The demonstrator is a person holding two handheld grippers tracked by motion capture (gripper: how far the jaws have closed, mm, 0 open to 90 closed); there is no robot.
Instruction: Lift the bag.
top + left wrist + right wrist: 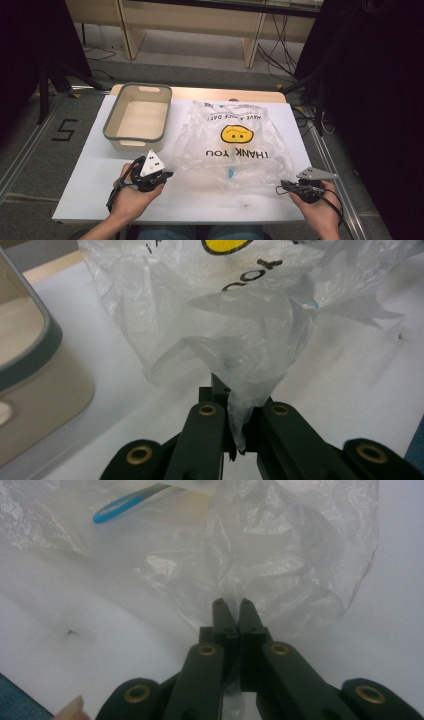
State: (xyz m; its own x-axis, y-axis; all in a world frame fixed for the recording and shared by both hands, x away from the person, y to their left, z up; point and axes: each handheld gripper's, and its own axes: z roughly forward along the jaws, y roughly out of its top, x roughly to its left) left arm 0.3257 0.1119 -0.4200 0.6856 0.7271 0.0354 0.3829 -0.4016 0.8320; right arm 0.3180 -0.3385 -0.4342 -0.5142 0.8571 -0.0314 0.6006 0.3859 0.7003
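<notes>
A clear plastic bag (200, 145) printed with a yellow smiley face and "THANK YOU" lies spread on the white table (90, 175). My left gripper (169, 174) is at the bag's near left corner. In the left gripper view it (232, 400) is shut on a bunched fold of the bag (240, 330). At the bag's near right corner is my right gripper (283, 185). Its jaws (232, 605) are pressed together on the thin film (280, 555). A small blue and white object (130, 502) lies inside the bag (231, 173).
A beige tub with a grey rim (111, 120) stands empty at the table's left, just beyond my left hand, and its corner (30, 355) fills the left gripper view's left side. Wooden furniture and cables are on the floor behind the table.
</notes>
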